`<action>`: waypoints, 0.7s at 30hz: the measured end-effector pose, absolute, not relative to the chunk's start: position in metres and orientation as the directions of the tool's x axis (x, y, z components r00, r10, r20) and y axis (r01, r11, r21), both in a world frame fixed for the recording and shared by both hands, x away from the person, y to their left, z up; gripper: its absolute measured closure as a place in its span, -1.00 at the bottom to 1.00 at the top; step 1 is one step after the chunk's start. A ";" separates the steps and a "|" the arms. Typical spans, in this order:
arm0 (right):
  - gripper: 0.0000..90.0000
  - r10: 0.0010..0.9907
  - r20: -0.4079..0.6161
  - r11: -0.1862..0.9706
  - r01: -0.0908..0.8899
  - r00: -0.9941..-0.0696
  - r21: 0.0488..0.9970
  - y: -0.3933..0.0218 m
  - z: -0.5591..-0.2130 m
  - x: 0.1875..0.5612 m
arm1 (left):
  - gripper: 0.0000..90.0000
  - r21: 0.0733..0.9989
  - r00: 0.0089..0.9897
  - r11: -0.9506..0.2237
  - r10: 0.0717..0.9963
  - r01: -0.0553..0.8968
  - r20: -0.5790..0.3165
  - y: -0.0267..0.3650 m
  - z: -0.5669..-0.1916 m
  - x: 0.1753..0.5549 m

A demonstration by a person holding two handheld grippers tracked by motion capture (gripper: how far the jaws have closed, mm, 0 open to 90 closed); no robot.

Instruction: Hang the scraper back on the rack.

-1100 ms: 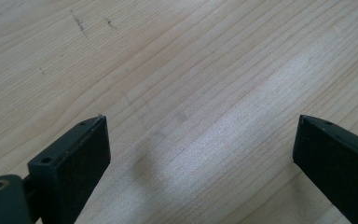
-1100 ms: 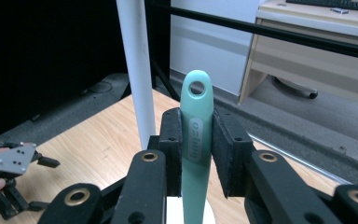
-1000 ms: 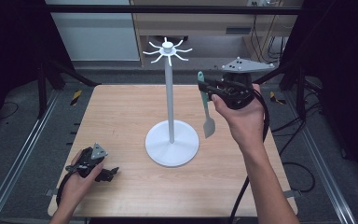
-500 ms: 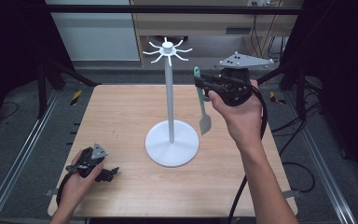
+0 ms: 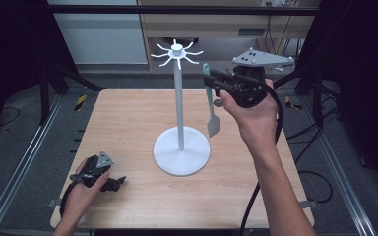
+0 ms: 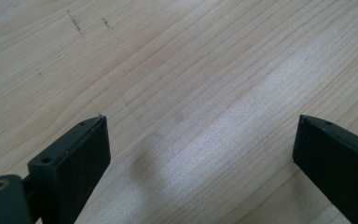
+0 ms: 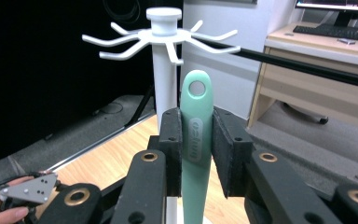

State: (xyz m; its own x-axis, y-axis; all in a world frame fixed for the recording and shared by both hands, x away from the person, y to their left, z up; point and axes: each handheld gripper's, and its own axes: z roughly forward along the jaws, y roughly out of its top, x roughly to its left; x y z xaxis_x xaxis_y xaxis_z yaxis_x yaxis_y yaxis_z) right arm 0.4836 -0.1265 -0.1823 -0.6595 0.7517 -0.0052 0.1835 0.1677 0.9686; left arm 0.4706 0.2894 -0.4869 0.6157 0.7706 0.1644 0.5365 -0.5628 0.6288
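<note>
Spatula held beside hook stand
We find the right gripper (image 7: 196, 149) clamped on 1 green spatula (image 7: 196, 135) near the white stand (image 5: 179, 98); left gripper (image 6: 200, 154) jaws apart, resting on the table (image 5: 128, 123).

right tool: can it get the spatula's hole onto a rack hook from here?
Probably yes. The right tool grips the spatula upright, hole end up, just below the rack's hooks. Nothing sits between them; it likely needs only a small lift and a nudge forward.
</note>
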 end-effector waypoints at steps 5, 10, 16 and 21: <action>0.66 0.745 -0.009 0.164 0.170 -0.668 0.972 -0.125 -0.177 0.484 | -0.92 0.628 0.612 -0.561 0.773 0.539 0.166 0.290 -0.487 0.471; 0.66 0.738 -0.010 0.164 0.166 -0.675 0.972 -0.124 -0.174 0.484 | -0.92 0.629 0.613 -0.562 0.772 0.538 0.167 0.290 -0.486 0.470; 0.66 0.734 -0.015 0.173 0.166 -0.679 0.971 -0.121 -0.173 0.486 | -0.92 0.629 0.611 -0.561 0.774 0.538 0.167 0.291 -0.486 0.471; 0.66 0.730 -0.013 0.179 0.172 -0.683 0.969 -0.120 -0.173 0.489 | -0.92 0.628 0.613 -0.562 0.772 0.538 0.167 0.291 -0.486 0.470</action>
